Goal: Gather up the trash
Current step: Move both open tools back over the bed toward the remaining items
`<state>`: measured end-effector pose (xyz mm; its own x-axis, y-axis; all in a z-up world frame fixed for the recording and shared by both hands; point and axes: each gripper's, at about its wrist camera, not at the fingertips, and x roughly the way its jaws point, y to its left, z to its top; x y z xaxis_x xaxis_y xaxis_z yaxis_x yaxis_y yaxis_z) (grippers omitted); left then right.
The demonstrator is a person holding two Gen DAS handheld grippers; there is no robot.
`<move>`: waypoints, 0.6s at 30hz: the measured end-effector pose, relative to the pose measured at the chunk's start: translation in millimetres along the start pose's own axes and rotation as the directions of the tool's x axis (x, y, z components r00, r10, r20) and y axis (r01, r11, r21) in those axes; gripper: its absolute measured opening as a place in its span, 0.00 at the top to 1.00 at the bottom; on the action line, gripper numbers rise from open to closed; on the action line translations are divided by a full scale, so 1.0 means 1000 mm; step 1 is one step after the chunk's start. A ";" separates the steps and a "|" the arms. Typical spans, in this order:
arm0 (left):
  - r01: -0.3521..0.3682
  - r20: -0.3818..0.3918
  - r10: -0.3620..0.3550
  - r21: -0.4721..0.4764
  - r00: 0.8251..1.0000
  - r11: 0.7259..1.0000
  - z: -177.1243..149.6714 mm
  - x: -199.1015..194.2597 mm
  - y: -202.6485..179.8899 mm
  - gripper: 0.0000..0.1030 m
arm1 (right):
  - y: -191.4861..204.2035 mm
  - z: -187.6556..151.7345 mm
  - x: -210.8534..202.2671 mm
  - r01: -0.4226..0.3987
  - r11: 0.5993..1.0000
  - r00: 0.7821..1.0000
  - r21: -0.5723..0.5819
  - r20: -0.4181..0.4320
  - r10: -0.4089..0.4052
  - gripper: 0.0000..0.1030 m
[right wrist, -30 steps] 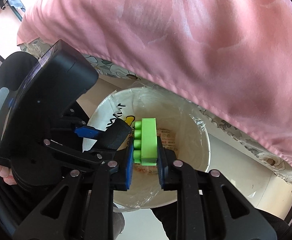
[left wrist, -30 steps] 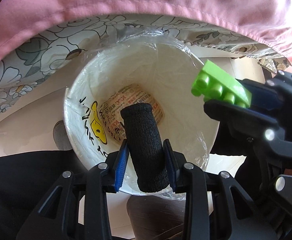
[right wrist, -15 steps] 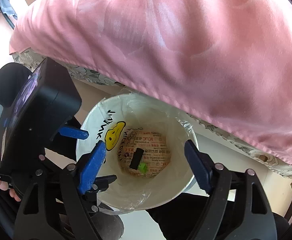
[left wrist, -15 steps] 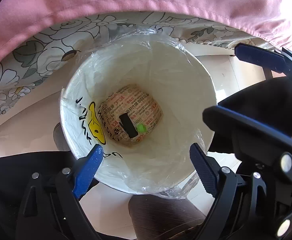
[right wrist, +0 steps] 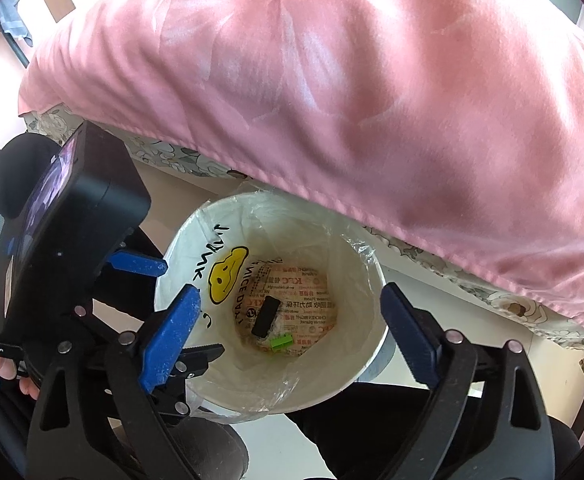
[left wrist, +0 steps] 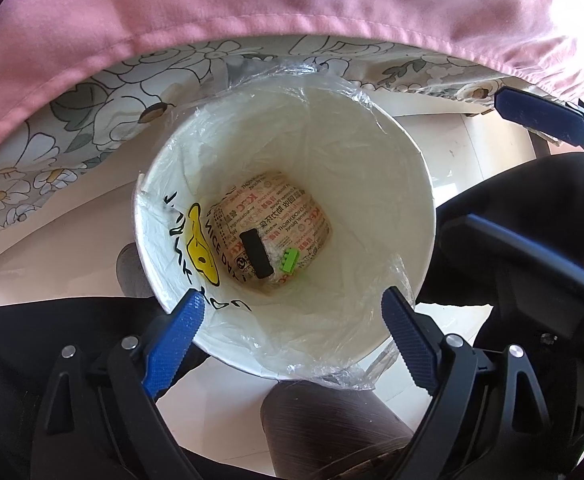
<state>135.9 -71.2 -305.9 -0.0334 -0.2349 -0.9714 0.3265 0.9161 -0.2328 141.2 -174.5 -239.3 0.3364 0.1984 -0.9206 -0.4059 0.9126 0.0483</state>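
black cylinder (left wrist: 256, 253) and green brick (left wrist: 289, 260) lie side by side at the bottom of the lined white bin (left wrist: 420, 168), left wrist view: left gripper (left wrist: 292, 334) spread wide, holding nothing, well above them over the near rim. right wrist view: black cylinder (right wrist: 266, 315) and green brick (right wrist: 281, 341) on the bin (right wrist: 376, 272) floor, right gripper (right wrist: 292, 332) likewise spread and empty, above the opening.

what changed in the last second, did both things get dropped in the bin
Yes. The left tool let go of the black roll and the right tool let go of the green brick; both fell to the bottom of the trash bin and lie side by side there. Both tools went from shut to wide open. The bin and the pink cover stayed put.
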 end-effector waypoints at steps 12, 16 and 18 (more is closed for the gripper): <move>-0.040 0.072 0.040 -0.002 0.997 0.999 -0.015 -0.035 -0.002 0.11 | 0.003 -0.007 -0.051 0.021 1.000 0.995 0.007 0.098 -0.022 0.12; -0.128 0.172 0.130 -0.022 0.977 0.992 -0.020 -0.068 -0.006 0.11 | 0.001 -0.007 -0.080 -0.015 0.999 0.988 0.038 0.155 0.009 0.12; -0.156 0.223 0.159 -0.029 0.962 0.987 -0.022 -0.087 -0.008 0.11 | -0.001 -0.007 -0.096 -0.052 0.997 0.982 0.057 0.183 0.041 0.12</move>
<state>115.9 -51.1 -220.7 0.2304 -0.1533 -0.9610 0.3001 0.9506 -0.0797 103.5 -196.7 -153.5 0.4697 0.2975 -0.8312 -0.3733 0.9201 0.1183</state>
